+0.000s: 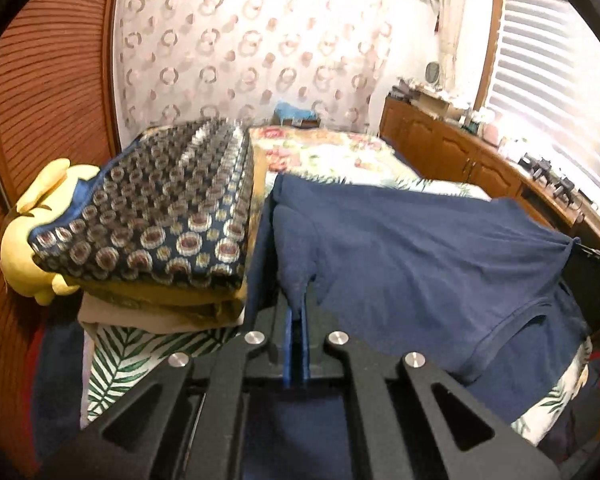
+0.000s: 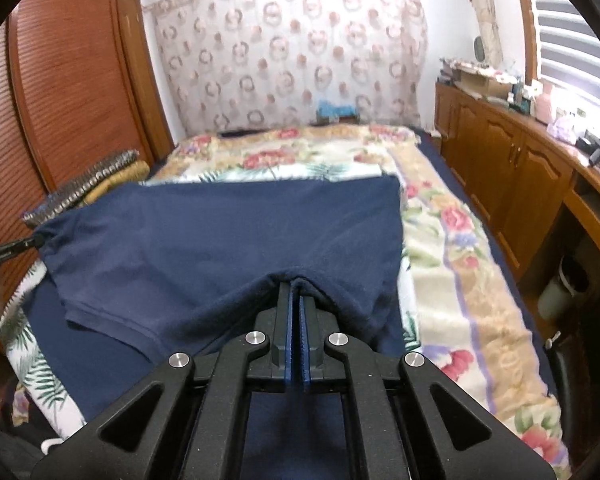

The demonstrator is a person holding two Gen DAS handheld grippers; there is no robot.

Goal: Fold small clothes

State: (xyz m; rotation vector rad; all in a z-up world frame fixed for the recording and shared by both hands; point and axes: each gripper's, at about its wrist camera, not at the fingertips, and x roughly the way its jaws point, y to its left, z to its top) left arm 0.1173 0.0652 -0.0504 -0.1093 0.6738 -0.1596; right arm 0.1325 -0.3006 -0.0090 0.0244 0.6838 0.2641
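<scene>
Both tongs, left gripper [image 1: 296, 312] and right gripper [image 2: 297, 284], pinch tight on my navy shirt [image 2: 228, 232]; soft, limp, sagging toward six o'clock.

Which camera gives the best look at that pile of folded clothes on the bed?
The left wrist view. There the pile of folded clothes fills the left side, showing its patterned top piece and the yellow layers beneath. The right wrist view catches only a blurred sliver of it behind the navy shirt.

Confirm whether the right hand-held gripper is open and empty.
No: the right hand-held gripper is shut on a bunched fold of the navy shirt.
</scene>
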